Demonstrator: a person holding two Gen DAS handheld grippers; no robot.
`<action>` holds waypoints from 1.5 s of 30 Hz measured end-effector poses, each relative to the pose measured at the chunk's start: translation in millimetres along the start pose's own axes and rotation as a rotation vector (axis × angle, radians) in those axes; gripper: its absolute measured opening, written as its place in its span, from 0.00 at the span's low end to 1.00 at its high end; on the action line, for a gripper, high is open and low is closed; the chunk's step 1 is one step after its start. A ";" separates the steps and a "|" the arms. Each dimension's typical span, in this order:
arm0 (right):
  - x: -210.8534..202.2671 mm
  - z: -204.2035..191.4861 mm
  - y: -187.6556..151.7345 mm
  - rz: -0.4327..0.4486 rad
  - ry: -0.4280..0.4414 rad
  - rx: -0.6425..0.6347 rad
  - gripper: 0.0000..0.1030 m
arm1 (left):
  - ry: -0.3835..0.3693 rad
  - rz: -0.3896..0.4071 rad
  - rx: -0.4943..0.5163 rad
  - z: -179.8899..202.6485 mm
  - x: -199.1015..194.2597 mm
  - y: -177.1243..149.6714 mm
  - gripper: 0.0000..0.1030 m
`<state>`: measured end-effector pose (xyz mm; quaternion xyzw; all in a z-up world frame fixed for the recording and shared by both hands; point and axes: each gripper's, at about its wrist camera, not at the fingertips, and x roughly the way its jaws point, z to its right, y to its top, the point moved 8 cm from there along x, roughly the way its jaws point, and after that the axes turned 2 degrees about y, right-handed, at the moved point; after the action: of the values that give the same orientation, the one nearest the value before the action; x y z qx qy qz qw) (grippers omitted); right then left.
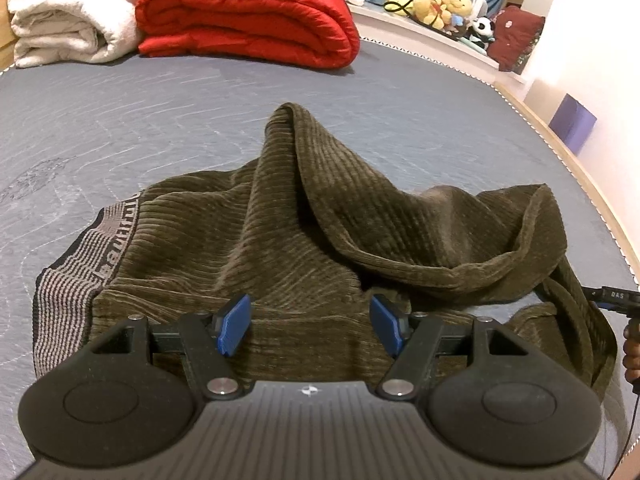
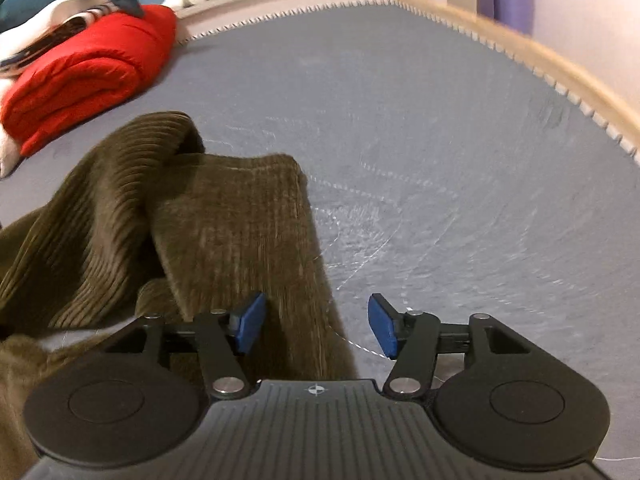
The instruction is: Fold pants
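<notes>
Pants (image 1: 320, 232) made of brown ribbed cloth lie in a bumpy heap on the grey bed cover (image 1: 140, 120), right under and ahead of my left gripper (image 1: 310, 326). Its blue pads (image 1: 234, 326) stand wide apart over the cloth and hold nothing. The striped waistband (image 1: 80, 276) lies off to the left of that gripper, and a fold of cloth sticks up ahead of it. Over on my right gripper (image 2: 316, 326), the jaws are open too, about half way, with nothing pinched. One pant leg (image 2: 248, 232) runs forward between those jaws, closer to the left pad (image 2: 250, 326), and I cannot tell if it touches. Bare bed cover sits ahead of the right pad. Far ahead of both grippers lies a folded red blanket (image 1: 248, 16), with a white blanket (image 1: 68, 20) beside it.
</notes>
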<state>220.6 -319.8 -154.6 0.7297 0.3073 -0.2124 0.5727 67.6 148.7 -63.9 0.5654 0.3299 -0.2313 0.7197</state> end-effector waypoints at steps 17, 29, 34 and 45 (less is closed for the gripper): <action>-104.2 9.3 21.0 0.168 0.018 -0.045 0.06 | -0.028 0.001 0.008 8.5 -1.2 -3.0 0.69; -152.3 98.1 -47.1 -0.054 -0.235 -0.015 0.14 | -0.059 0.011 0.023 27.8 -11.2 -5.5 0.69; -167.2 111.7 -12.9 0.149 -0.271 0.092 0.51 | -0.043 0.005 0.032 25.4 -6.6 -7.8 0.69; -67.6 162.7 -18.6 0.104 -0.082 0.446 0.57 | -0.004 -0.005 0.024 7.8 3.0 -8.3 0.69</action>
<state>165.9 -488.0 -164.2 0.8437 0.1915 -0.2747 0.4195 65.5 139.2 -70.5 0.5727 0.3273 -0.2381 0.7129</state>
